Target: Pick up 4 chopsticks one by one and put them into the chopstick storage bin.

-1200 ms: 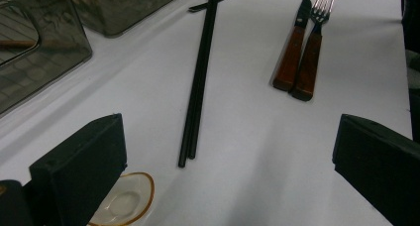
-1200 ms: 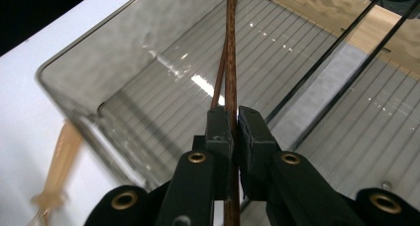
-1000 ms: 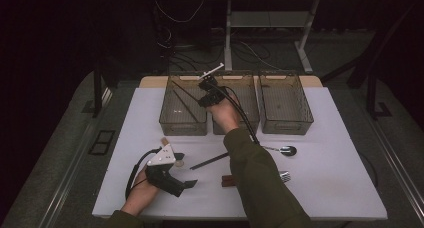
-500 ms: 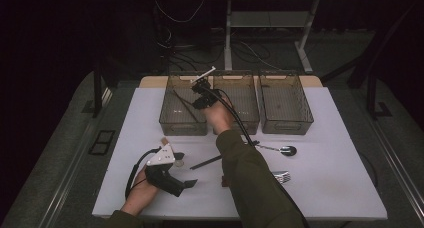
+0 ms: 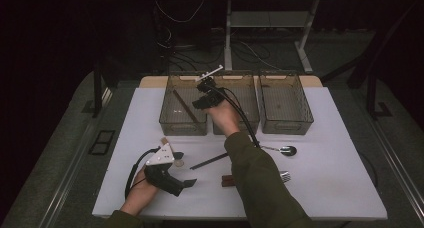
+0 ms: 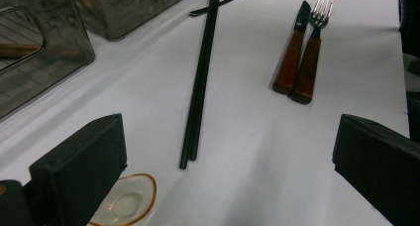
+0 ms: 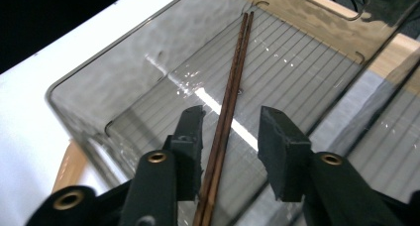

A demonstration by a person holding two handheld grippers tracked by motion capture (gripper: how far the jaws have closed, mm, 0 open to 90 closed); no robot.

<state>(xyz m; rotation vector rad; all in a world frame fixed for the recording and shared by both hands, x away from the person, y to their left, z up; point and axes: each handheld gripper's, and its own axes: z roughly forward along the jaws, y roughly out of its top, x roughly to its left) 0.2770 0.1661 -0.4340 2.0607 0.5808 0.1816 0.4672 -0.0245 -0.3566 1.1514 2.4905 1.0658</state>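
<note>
Over the left-hand clear bin [image 5: 183,108] at the back of the white table [image 5: 345,183], the right gripper [image 7: 229,124] hangs with its jaws parted. They have just been opening, and the brown wooden chopsticks [image 7: 233,77] lie between them, free of both pads, slanted along the ridged bin floor. It looks like a release: the pair is being left there, sorted away from the other cutlery. Near the table's front edge, the left gripper [image 5: 181,184] rests on the surface, jaws spread wide and empty, seemingly waiting. Ahead of it lie black chopsticks [image 6: 200,77], then a wooden-handled knife [image 6: 292,50] touching a fork [image 6: 312,47]. A small saucer [image 6: 126,201] sits beside its left jaw.
</note>
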